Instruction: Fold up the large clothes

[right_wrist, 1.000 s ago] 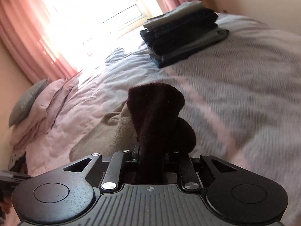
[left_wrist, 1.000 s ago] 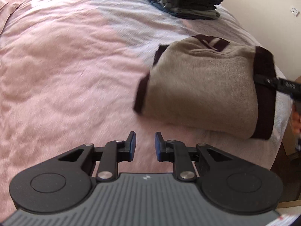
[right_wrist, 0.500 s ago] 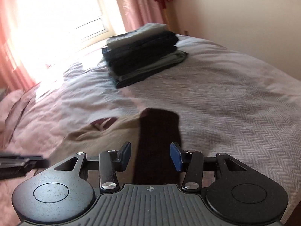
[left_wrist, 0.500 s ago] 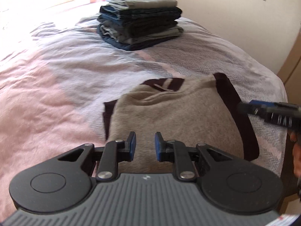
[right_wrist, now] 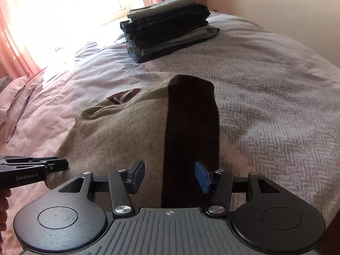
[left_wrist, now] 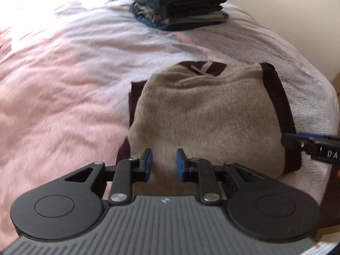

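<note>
A folded tan sweater [left_wrist: 204,116] with dark maroon trim lies on the bed [left_wrist: 59,97], directly ahead of both grippers. The left gripper [left_wrist: 163,163] hangs over the near edge of the sweater, its blue-padded jaws a little apart and opening, with only the tan fabric seen below the gap and nothing pinched between the pads. The right gripper [right_wrist: 170,175] is at the sweater's other near corner, its jaws wider apart and opening; the dark maroon band [right_wrist: 191,131] of the sweater runs away from it straight through the gap between the pads, but the pads stand clear of the cloth on both sides. In the left wrist view the tip of the right gripper shows at the far right, just beside the maroon band; in the right wrist view the left gripper's tip shows at the far left, over the tan edge. Well beyond the sweater, farther up the bed, sits a stack of folded dark clothes [right_wrist: 167,34]. Pink curtains [right_wrist: 12,48] hang beside a bright window [right_wrist: 70,6] behind the stack.
</note>
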Demonstrator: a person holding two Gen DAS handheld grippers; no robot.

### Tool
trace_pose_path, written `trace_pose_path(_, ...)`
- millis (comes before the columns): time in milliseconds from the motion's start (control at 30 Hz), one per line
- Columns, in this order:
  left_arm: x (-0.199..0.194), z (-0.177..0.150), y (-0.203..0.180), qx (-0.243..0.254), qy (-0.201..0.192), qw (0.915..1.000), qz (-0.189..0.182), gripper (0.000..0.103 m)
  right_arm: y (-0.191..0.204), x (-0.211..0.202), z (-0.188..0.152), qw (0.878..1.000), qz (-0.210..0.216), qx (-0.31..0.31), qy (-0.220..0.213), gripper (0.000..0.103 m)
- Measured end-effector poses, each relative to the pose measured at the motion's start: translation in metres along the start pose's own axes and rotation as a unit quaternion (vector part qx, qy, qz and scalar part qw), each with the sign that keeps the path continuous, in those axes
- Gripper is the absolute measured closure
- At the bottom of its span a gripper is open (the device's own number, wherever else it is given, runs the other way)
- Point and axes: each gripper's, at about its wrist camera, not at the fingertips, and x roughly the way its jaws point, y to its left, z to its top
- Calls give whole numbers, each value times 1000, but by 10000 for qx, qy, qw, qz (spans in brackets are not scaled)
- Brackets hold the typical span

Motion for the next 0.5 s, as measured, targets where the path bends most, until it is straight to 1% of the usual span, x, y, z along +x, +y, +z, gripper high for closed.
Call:
trace_pose_path(67,-7,-2,-8,-127,363,9990,211,73,-2,-2,-2,9988,60,197,452,52)
trace_pose_path(133,-11,-7,-18,-156,750,9959,479,70,-3,-5,-7,9973,99,229,690,51)
trace_pose_path(200,-11,-13,-29,-192,1104,9911,721,67,-4,-6,-10,9957,100,95,913,45)
trace_pose_path(233,-11,-16,-32,-246,1212,9891,794,67,-5,-7,-11,9951,121,56,981,45)
trace_pose_path(333,-16,-22,-43,-373,1345,9861,901,65,-10,-12,-14,9941,313,-40,1042,44)
trace_pose_path(500,-22,-25,-56,-482,1324,9861,877,63,-16,-19,-13,9929,421,-230,1089,43)
